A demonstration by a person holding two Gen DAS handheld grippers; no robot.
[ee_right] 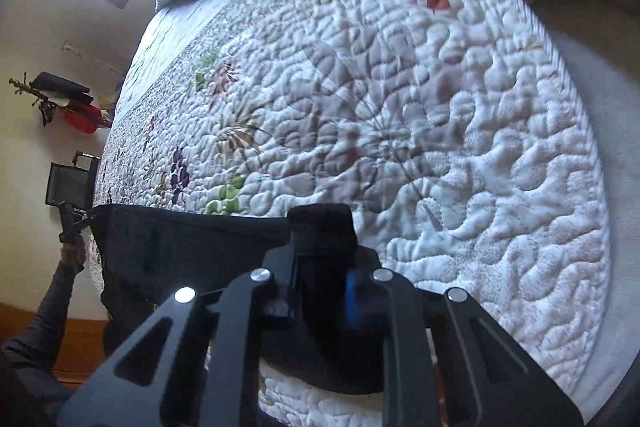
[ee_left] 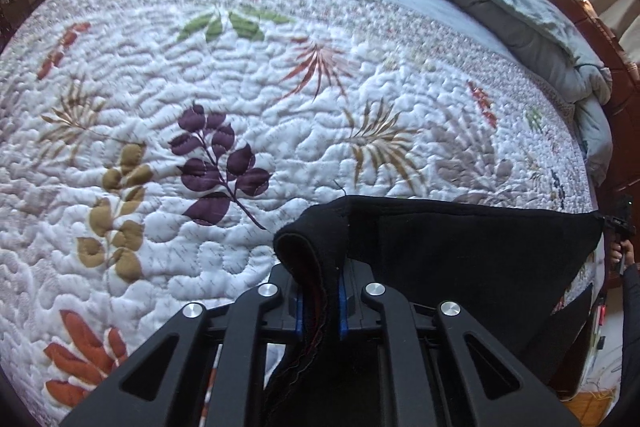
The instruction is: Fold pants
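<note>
**Pants held up by both grippers, fold not yet laid down**

The left gripper point(ee_left: 320, 301) is clamped on a thick bunched edge of the black fabric pants point(ee_left: 472, 251), the blue-padded fingers point(ee_left: 342, 307) pressing the cloth from both sides. The right gripper point(ee_right: 322, 291) pinches another thick edge of the same garment point(ee_right: 192, 243), a rolled lip of cloth sticking out past its fingertips. Between the two grips the top edge of the pants runs taut and nearly straight, and the rest hangs down as a dark sheet.

The garment hangs near the front edge of the bed, above the white quilted bedspread with coloured leaf prints point(ee_left: 280, 87). It does not appear to be spread on the quilt. A rumpled grey-blue duvet point(ee_left: 520, 11) lies heaped along the far edge.

My judgement: the task is at an early or middle stage. The pants are gripped and stretched, but no finished fold lies flat on the quilt. Whether the hanging cloth is already doubled cannot be told. Laying it down, folding and smoothing remain.
</note>
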